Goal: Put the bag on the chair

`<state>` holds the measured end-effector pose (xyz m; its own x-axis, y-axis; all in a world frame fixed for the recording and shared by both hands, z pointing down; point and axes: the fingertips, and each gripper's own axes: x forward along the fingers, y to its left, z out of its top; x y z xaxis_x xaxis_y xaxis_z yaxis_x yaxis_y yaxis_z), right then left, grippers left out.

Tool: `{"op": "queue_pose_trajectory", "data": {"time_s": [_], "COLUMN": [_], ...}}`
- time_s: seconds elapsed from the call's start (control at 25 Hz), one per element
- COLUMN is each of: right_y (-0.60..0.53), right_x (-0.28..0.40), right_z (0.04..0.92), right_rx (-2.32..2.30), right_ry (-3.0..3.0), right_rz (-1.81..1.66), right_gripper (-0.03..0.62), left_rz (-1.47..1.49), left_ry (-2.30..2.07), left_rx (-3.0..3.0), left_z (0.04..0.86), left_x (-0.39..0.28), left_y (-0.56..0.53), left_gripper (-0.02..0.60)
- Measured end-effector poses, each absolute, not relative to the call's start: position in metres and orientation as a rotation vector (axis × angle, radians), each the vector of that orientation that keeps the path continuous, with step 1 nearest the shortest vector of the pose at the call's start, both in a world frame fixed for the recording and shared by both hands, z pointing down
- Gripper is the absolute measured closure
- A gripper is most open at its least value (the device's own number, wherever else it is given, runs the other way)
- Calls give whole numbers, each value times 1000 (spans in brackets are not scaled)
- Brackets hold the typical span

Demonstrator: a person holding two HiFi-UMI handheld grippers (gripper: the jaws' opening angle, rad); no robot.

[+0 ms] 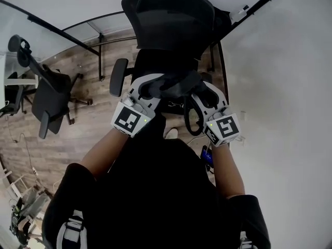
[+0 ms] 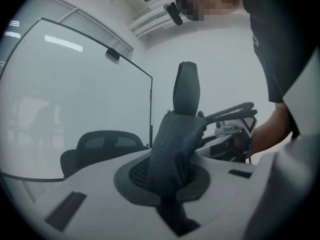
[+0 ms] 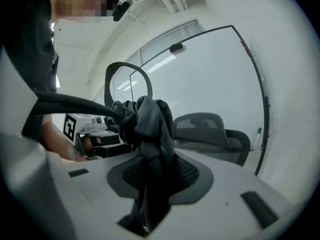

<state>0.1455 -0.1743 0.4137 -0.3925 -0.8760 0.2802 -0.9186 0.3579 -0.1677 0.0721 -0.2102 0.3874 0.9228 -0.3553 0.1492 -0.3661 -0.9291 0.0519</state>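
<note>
In the head view a black bag (image 1: 174,84) hangs between my two grippers, just above the seat of a black office chair (image 1: 174,22). My left gripper (image 1: 148,88) is shut on the bag's left end. In the left gripper view its jaws pinch a dark grey fold of the bag (image 2: 175,144). My right gripper (image 1: 199,92) is shut on the bag's right end. The right gripper view shows bunched black fabric (image 3: 152,134) between its jaws, and a strap loop (image 3: 127,81) arches up from it. Each gripper shows in the other's view: the right gripper (image 2: 232,136), the left gripper (image 3: 85,131).
A second black office chair (image 1: 52,97) stands on the wood floor (image 1: 93,128) to the left. Glass partitions with black frames (image 1: 62,32) run behind the chairs. A white wall (image 1: 285,87) closes the right side. A small blue object (image 1: 206,157) lies near my feet.
</note>
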Motion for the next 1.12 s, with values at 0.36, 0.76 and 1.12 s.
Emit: {"op": "queue_pose_trajectory", "data": {"time_s": [0.36,0.76,1.12], "right_y": [-232,-283,-328], "right_x": [157,171,196], "right_z": [467,542,612], "right_rx": [1672,1672,1690], "right_ry": [-2363,-2271,-2187], "right_rz": [559,649,783], "right_gripper": [488,490,490], "left_rz": [264,343,372], "left_ry": [-529,-469,-415], "left_rx": [2957,2888,2794], "left_z": [441,515,586], "left_x": [84,102,130], "left_y": [-272,-330,-375], "left_gripper": [548,548,548]}}
